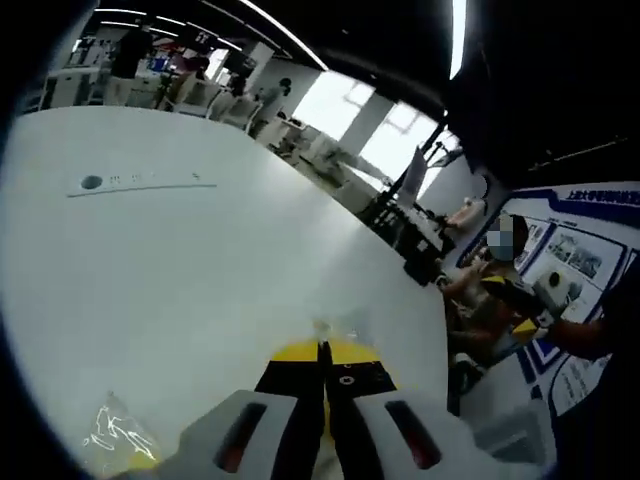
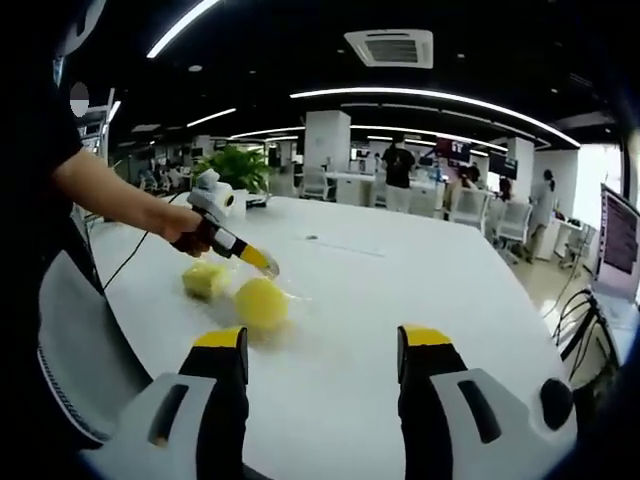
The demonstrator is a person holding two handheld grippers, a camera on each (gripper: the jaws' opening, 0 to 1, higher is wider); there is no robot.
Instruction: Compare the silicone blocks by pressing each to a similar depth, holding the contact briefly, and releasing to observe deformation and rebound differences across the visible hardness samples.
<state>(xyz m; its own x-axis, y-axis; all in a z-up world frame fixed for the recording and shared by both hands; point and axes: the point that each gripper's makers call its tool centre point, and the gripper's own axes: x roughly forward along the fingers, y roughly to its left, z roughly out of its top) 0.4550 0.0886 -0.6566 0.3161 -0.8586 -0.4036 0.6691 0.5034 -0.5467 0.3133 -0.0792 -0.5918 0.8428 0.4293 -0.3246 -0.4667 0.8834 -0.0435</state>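
Two yellow silicone blocks lie on the white table: a squarish one and a rounder one with clear wrap beside it. A hand holds my left gripper just above and behind the rounder block, its yellow tips together. In the left gripper view the left gripper is shut, jaws pressed tight, with a scrap of clear wrap just ahead of the tips. A yellow piece in crinkled wrap lies at the lower left. My right gripper stands open, nothing between its jaws, short of the blocks.
A grey chair stands at the table's left edge. A potted plant sits at the far end and a cable strip is set into the tabletop. A seated person is beyond the table edge. A laptop is at the right.
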